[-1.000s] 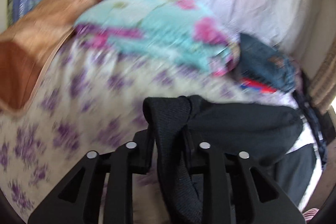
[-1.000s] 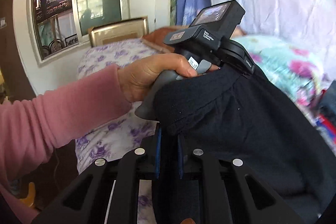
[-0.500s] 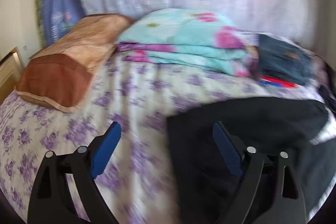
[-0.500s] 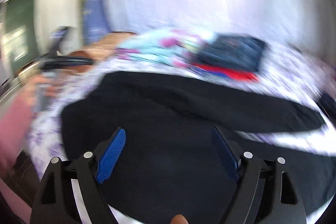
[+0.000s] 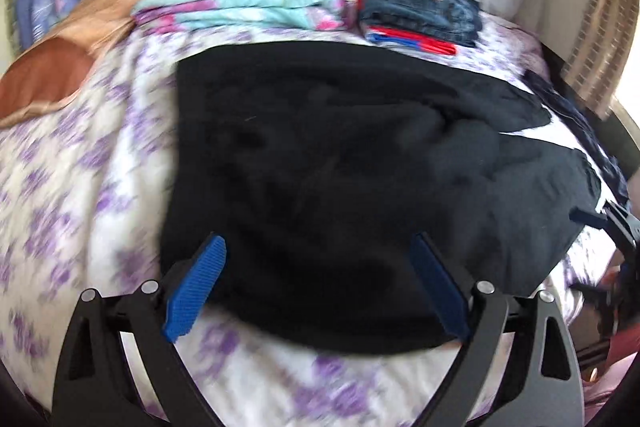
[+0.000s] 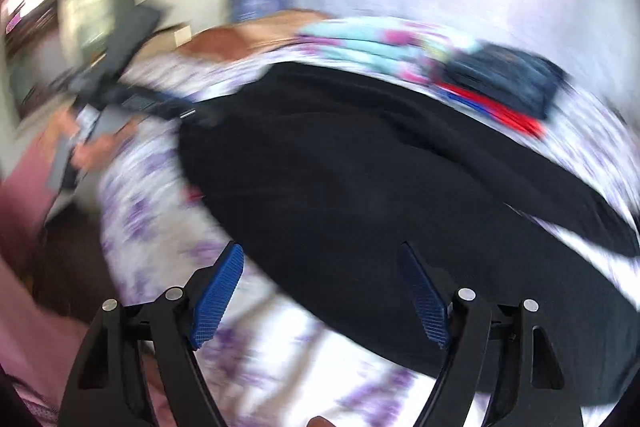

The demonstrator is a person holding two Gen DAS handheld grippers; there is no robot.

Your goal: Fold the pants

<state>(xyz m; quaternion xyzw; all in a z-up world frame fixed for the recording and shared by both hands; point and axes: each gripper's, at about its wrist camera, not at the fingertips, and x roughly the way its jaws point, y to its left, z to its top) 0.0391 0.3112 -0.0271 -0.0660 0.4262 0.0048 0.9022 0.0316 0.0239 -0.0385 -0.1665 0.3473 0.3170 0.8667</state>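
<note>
Now | left tool (image 5: 316, 291) spread | right tool (image 6: 320, 297) spread (empty) | over pants (image 5: 340, 167)

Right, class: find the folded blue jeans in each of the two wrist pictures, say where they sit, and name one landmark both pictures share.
Left wrist view: the folded blue jeans lie upper centre-right, on red and blue clothes, beyond the black pants.
Right wrist view: the folded blue jeans lie upper right, blurred, again past the black pants.
Shared landmark: the folded turquoise floral blanket, just left of the jeans in both.
</note>
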